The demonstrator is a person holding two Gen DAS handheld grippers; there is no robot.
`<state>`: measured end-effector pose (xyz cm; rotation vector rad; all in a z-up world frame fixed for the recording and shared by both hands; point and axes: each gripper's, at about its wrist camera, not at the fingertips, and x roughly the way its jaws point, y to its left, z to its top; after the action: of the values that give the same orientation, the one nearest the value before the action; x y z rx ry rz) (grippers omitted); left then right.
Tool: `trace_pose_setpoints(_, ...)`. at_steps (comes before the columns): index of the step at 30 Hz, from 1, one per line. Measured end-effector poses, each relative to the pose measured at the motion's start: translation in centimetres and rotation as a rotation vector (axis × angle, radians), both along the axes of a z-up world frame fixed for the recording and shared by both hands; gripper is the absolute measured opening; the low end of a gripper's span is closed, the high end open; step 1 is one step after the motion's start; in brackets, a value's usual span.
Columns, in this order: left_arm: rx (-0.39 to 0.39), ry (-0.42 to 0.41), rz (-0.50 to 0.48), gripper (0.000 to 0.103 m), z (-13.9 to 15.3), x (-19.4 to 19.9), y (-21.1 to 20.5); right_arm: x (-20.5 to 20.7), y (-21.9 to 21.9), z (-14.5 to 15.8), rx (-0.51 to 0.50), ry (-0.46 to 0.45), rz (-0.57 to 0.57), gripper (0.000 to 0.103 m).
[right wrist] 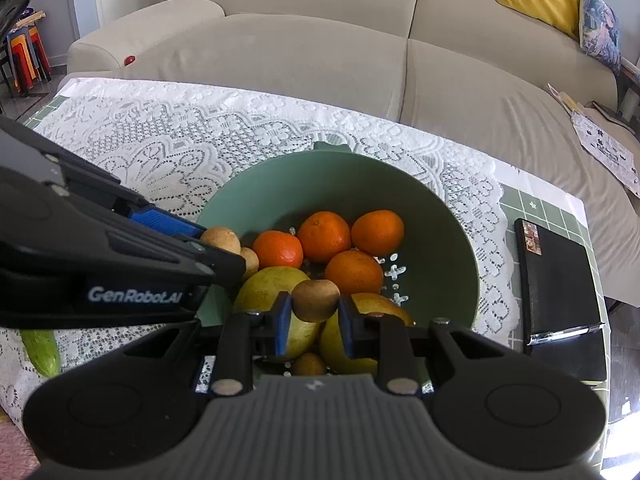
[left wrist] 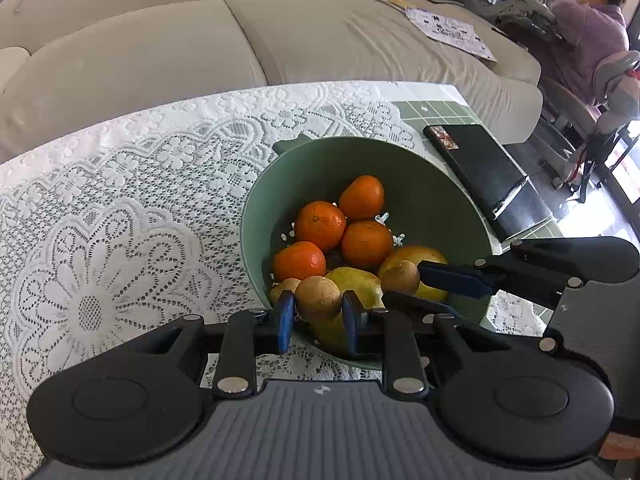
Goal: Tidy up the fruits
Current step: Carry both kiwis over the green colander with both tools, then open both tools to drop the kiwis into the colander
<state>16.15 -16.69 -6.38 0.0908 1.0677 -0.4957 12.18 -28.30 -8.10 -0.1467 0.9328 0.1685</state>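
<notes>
On left gripper (right wrist: 224, 252): "GenRobot.AI", over bowl (right wrist: 440, 216).

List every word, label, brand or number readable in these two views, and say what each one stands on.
"GenRobot.AI": white lettering on the side of the left gripper, seen from the right wrist view.
Printed sheet on the sofa: dark print, too small and blurred to read.
Small picture label on the black case: too small to read.
Small round mark on the gripper body below the fingers: a logo, no letters legible.
Nothing else is readable.
</notes>
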Motion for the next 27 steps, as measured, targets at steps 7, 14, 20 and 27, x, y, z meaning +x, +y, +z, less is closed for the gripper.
trace_pose_setpoints(7, 0.007, 0.017, -0.02, 0.028, -1.1, 0.4, -0.6, 0.5, -0.1, -0.6, -0.002, 0.018, -0.002, 0.022)
trace_pose_setpoints(14, 0.005, 0.04, -0.019, 0.028, -1.6, 0.9, -0.8, 0.9, -0.1, -0.8, -0.007, 0.026, 0.002, 0.022)
trace_pose_setpoints(20, 0.006, 0.043, -0.019, 0.028, -1.6, 1.0, -0.8, 1.0, 0.0, -0.7, -0.01, 0.029, -0.001, 0.023)
trace_pose_setpoints(27, 0.0, 0.035, -0.016, 0.03, -0.9, 0.8, -0.7, 0.9, 0.2, -0.2, -0.017, 0.022, -0.004, 0.03)
